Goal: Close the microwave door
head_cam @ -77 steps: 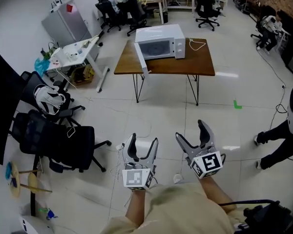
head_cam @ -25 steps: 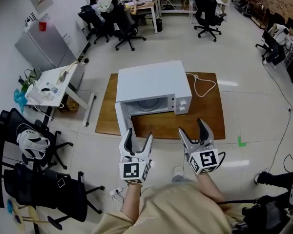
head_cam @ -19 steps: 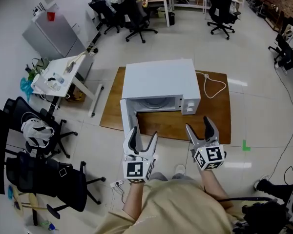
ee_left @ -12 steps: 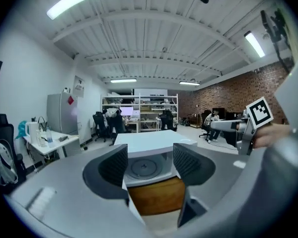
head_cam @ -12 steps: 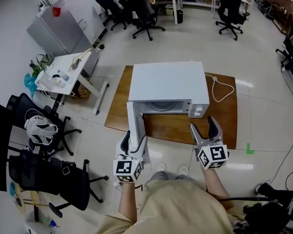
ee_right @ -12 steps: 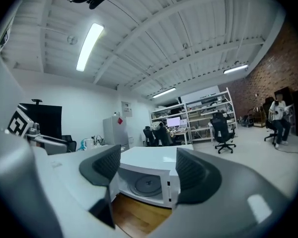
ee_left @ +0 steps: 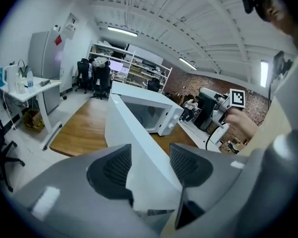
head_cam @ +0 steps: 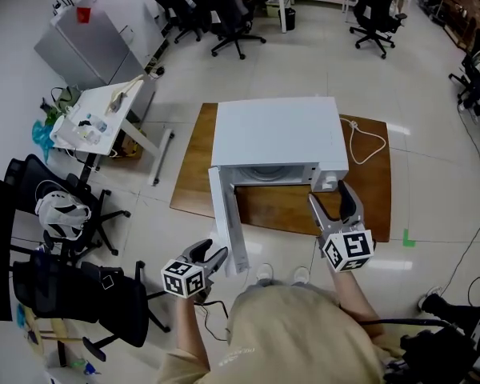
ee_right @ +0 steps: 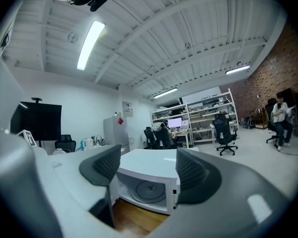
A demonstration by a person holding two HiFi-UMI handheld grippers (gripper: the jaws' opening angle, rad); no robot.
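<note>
Wood table (head_cam: 192, 170) w/ microwave (head_cam: 276, 130), door (head_cam: 228, 222) open, cord (head_cam: 354, 140) beside; chair (head_cam: 76, 290) nr left.

Open-plan office or lab: swivel chairs (head_cam: 374, 6), lit monitor (ee_right: 175, 123), metal shelving (ee_right: 208, 109), brick wall (ee_right: 282, 66).

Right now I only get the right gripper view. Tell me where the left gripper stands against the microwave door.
Observer: The left gripper is at the free end of the microwave door, which stands swung wide open toward the person.
Operator: Report its jaws.
Observer: In the left gripper view the door's edge stands between the pads. The jaws have just been closing, but a gap shows on the right pad's side, so there is no grip yet.
Operator: Say what else is on the table.
Observer: A white cable lies looped on the wooden table, to the right of the microwave in the head view.
</note>
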